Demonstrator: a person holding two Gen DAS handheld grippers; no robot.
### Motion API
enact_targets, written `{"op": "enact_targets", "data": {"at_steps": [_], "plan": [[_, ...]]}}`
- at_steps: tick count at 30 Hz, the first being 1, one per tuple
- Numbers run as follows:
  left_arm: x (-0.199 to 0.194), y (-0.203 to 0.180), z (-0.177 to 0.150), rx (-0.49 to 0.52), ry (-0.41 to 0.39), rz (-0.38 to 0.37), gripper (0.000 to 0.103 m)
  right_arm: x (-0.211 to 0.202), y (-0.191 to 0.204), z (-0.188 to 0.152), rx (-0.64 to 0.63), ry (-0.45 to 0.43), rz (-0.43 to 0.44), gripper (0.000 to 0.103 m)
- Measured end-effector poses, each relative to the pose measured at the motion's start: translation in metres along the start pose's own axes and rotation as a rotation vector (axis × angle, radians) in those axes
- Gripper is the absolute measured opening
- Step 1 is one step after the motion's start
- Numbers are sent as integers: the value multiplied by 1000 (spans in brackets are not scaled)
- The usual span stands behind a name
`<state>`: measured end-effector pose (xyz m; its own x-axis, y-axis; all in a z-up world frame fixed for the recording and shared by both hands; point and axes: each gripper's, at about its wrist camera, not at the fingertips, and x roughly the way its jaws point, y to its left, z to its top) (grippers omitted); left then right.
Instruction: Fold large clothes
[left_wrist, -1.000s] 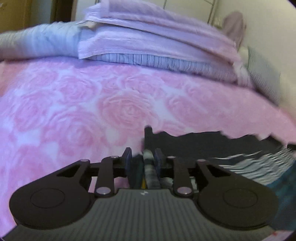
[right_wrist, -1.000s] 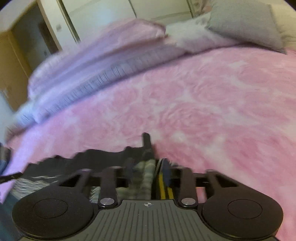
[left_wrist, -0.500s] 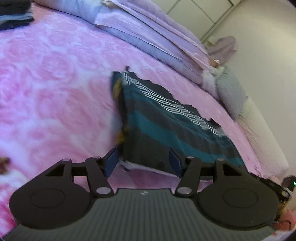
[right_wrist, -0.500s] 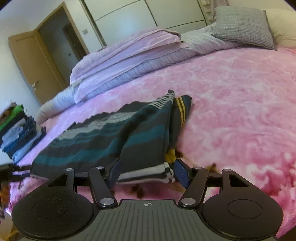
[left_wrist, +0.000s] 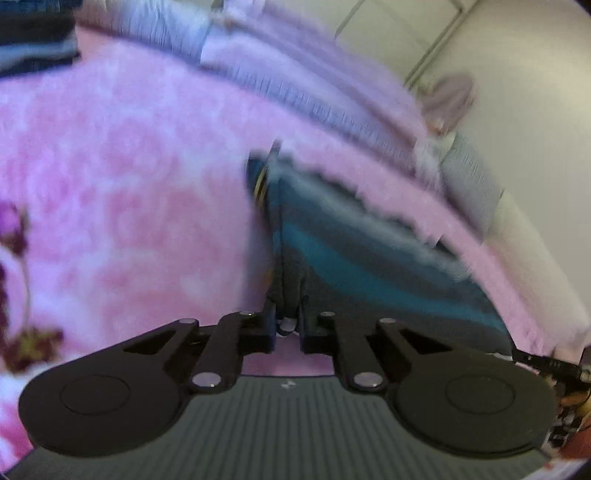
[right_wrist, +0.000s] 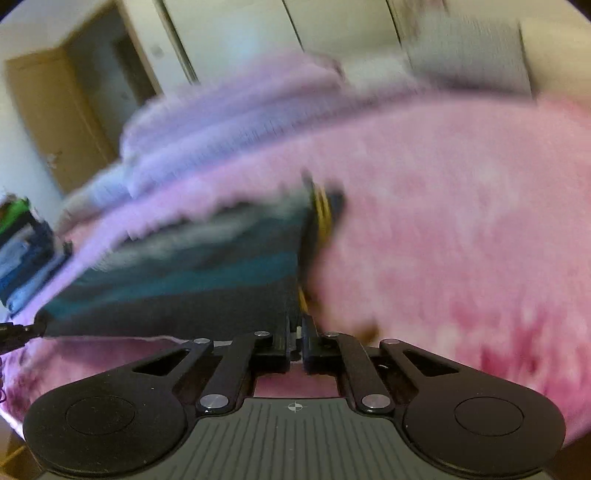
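A dark garment with teal, white and yellow stripes (left_wrist: 369, 266) lies folded on the pink rose-patterned bedspread (left_wrist: 110, 184). My left gripper (left_wrist: 289, 325) sits at its near left corner, jaws closing, with the cloth edge pinched between the pads. In the right wrist view the same garment (right_wrist: 207, 280) spreads to the left. My right gripper (right_wrist: 295, 343) sits at its near right corner, jaws closing tight on the cloth edge. Both views are blurred.
Folded lilac duvets (left_wrist: 295, 85) (right_wrist: 229, 125) line the far side of the bed, beside a grey pillow (left_wrist: 469, 177) (right_wrist: 469, 55). A stack of folded clothes (right_wrist: 22, 251) stands at the left, a wooden door (right_wrist: 55, 122) behind it.
A second ago both grippers held cloth further up the bed. Half a second ago they stood open at the garment's near edge. Now both have closed on that edge.
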<state>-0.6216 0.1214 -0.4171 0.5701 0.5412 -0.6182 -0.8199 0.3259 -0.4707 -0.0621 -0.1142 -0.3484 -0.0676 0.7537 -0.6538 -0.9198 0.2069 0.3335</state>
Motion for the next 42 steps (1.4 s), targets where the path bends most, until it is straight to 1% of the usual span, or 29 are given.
{"op": "enact_targets", "data": {"at_steps": [1,2,4,5,6,7,8,9,10,11,12,13,14,16,17,18,19,20,21,22,24,25,26,29,30,31,35,38,42], "plan": [[6,-2,-3,25,15,21,12,10,1,-7,-26,36,-33,1],[8,-2,-3,37,8,29,12,15,3,-11,-40,37,-47,1],[4,0,2,7,4,21,14,14,4,-6,-11,24,-60,2],[1,-2,4,19,7,31,15,13,7,-2,-24,31,-69,2],[-3,-6,6,54,9,52,17,11,12,1,-54,53,-81,4],[-9,-12,8,104,8,80,17,9,18,5,-82,80,-102,8],[-17,-18,10,140,-5,105,16,4,22,7,-98,86,-136,17],[-25,-24,14,162,-18,141,15,-2,28,8,-111,65,-176,22],[-33,-28,17,171,-38,166,16,-10,35,10,-117,25,-215,32],[-38,-32,20,173,-56,174,16,-16,39,12,-112,-21,-224,36],[-42,-38,23,179,-70,178,17,-23,44,13,-96,-73,-209,39],[-41,-47,26,198,-76,184,18,-25,50,14,-82,-115,-175,39],[-35,-57,27,229,-75,191,18,-24,57,14,-82,-137,-148,39],[-16,-76,27,279,-47,199,23,-7,71,12,-111,-121,-146,39],[-5,-82,26,277,-22,194,24,3,76,9,-124,-109,-159,39],[8,-85,23,263,14,190,30,15,79,5,-129,-84,-181,39],[22,-87,20,249,50,213,30,29,82,0,-136,-36,-211,39],[33,-89,17,248,77,255,29,41,82,-4,-141,12,-239,40],[40,-92,13,262,86,286,29,49,83,-9,-146,24,-266,41],[43,-98,10,279,80,315,30,50,86,-12,-156,10,-285,42],[39,-114,10,296,85,356,32,49,94,-7,-149,35,-323,48],[33,-121,10,294,85,354,35,45,100,-5,-139,46,-332,56],[27,-129,9,298,82,348,36,37,106,-4,-129,44,-329,64],[1,-156,2,345,53,358,49,8,132,-8,-132,-2,-270,73],[-8,-163,-1,355,48,361,54,0,140,-12,-138,-9,-257,74],[-17,-170,-6,362,45,357,55,-8,150,-17,-148,-17,-245,75],[-50,-190,-28,389,39,333,55,-34,184,-34,-178,-34,-202,75],[-69,-199,-40,410,31,316,55,-47,199,-44,-195,-35,-176,75],[-84,-204,-47,421,7,310,61,-59,208,-50,-199,-50,-157,76]]}}
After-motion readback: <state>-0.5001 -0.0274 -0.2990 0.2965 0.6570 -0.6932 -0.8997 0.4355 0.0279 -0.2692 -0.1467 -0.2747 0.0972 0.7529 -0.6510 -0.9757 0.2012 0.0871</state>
